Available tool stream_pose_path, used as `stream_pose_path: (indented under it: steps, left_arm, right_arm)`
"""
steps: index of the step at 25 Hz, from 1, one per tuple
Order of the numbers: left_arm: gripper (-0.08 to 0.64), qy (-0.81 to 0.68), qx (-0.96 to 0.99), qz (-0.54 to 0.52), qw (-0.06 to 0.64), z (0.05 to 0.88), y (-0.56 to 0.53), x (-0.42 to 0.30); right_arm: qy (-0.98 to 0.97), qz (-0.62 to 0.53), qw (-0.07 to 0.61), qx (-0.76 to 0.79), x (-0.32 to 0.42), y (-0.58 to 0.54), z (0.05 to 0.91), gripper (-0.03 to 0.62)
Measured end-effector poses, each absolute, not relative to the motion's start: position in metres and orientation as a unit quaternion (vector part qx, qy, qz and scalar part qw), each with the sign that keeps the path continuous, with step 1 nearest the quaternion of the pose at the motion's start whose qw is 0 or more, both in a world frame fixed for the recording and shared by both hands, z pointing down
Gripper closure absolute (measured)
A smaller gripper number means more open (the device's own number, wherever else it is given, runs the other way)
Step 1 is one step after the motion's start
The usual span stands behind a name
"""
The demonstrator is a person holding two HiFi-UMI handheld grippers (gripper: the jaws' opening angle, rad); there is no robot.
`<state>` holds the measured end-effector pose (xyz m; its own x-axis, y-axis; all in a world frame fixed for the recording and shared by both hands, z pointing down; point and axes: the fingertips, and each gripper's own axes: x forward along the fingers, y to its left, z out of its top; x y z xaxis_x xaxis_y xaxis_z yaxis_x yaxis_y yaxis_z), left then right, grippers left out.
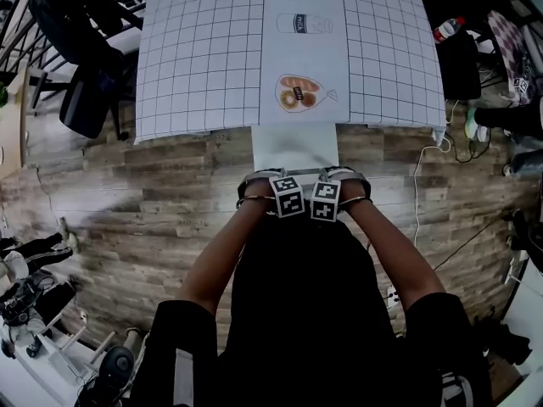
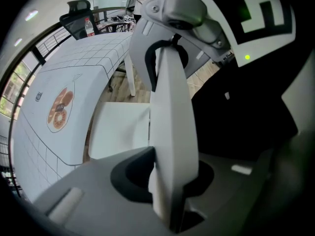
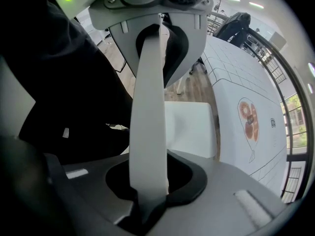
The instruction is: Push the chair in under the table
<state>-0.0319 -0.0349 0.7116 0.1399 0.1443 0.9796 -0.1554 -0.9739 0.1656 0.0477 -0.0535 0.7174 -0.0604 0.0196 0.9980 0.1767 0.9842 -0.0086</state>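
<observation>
A white chair stands at the near edge of the table [image 1: 204, 58], which wears a white gridded cloth. The front of the chair's seat [image 1: 295, 148] lies under the table's edge. I stand behind the chair with both grippers side by side on the top of its back. My left gripper [image 1: 284, 189] is shut on the chair back [image 2: 170, 107], which runs straight through its jaws [image 2: 170, 181]. My right gripper [image 1: 327, 192] is shut on the same rail [image 3: 147, 112] next to it [image 3: 147, 181]. Both point downward. The seat [image 2: 120, 132] [image 3: 189, 127] shows below them.
A black office chair [image 1: 81, 49] stands at the table's far left corner. A red-capped bottle [image 1: 448, 29] and dark gear lie to the right of the table. A white cable [image 1: 424, 168] trails over the wooden floor. Equipment clutters the near left [image 1: 34, 295].
</observation>
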Motion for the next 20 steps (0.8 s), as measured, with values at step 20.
stream_pose_path:
  steps: [20]
  left_arm:
    - [0.472,0.023,0.746,0.658,0.1,0.702,-0.096,-0.056]
  right_arm:
    - [-0.722,-0.029,0.69,-0.053,0.025,-0.111,0.707,0.514]
